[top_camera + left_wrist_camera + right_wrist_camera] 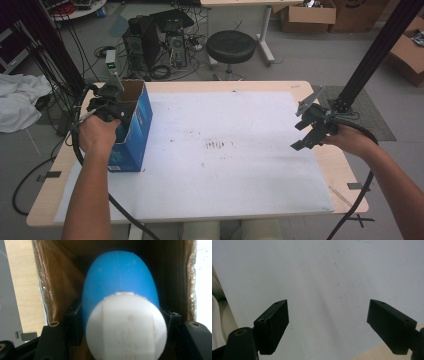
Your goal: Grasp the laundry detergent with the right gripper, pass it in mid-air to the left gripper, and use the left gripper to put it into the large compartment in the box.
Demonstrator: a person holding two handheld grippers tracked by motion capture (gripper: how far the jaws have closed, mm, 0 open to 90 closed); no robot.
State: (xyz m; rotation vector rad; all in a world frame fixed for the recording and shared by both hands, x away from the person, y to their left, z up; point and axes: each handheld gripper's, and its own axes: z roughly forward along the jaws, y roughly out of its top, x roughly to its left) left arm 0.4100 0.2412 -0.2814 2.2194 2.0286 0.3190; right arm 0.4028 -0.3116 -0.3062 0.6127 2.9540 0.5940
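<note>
A blue bottle with a white cap [125, 322] hangs inside the mouth of an open cardboard box [50, 287], cap toward the camera. My left gripper [120, 327] is shut on the bottle, one black jaw on each side of it. In the high view the left gripper [111, 107] is over the open top of the blue box [135, 125] at the table's left. My right gripper [306, 131] hovers open over the right side of the white sheet [225, 150]. In the right gripper view the right gripper [328, 322] stands with its jaws wide apart and nothing between them.
The white sheet covers most of the wooden table [345, 170]. A black slanted pole [375, 50] rises at the right behind the right hand. Beyond the table stand a black stool [231, 46], a computer tower [150, 42] with cables, and cardboard boxes [307, 15].
</note>
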